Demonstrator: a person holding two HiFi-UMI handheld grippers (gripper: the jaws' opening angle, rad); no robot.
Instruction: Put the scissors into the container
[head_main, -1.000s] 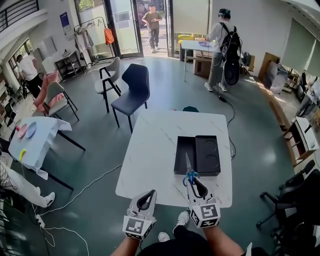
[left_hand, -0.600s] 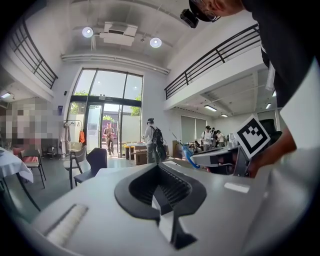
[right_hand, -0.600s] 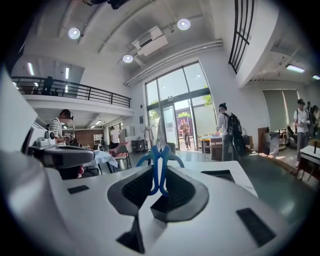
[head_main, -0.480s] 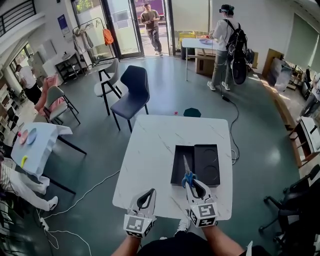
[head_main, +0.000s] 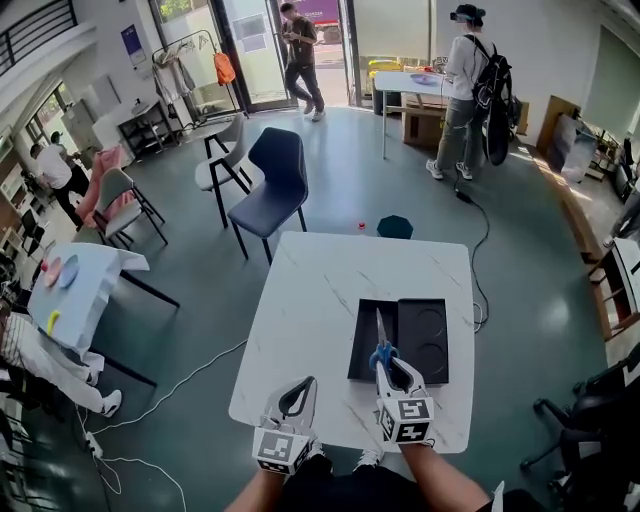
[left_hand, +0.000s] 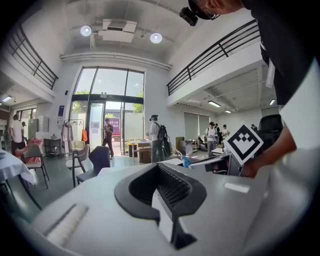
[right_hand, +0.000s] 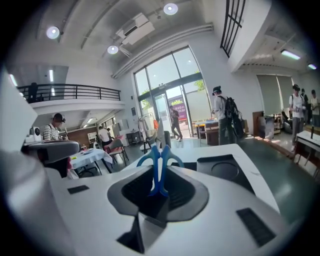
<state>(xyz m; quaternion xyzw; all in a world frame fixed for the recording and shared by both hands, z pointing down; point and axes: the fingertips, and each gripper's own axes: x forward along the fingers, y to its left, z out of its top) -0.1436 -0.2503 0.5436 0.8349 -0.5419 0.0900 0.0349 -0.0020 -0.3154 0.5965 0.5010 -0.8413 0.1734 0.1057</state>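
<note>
The right hand-held gripper is clamping the blue handles of the scissors and carrying them lower and further out over the white worktop, so the blades are now pointing across the near edge of the black container, above its left compartment. By my reading, the carry is nearly finished, with only lowering and letting go remaining. The scissors are hanging in the air and not yet resting inside. The left hand-held gripper is trailing at the worktop's near edge, its jaws drawn together on nothing. Compared with a second ago, both grippers are sitting closer to the container, and the grip on the scissors is staying unchanged.
</note>
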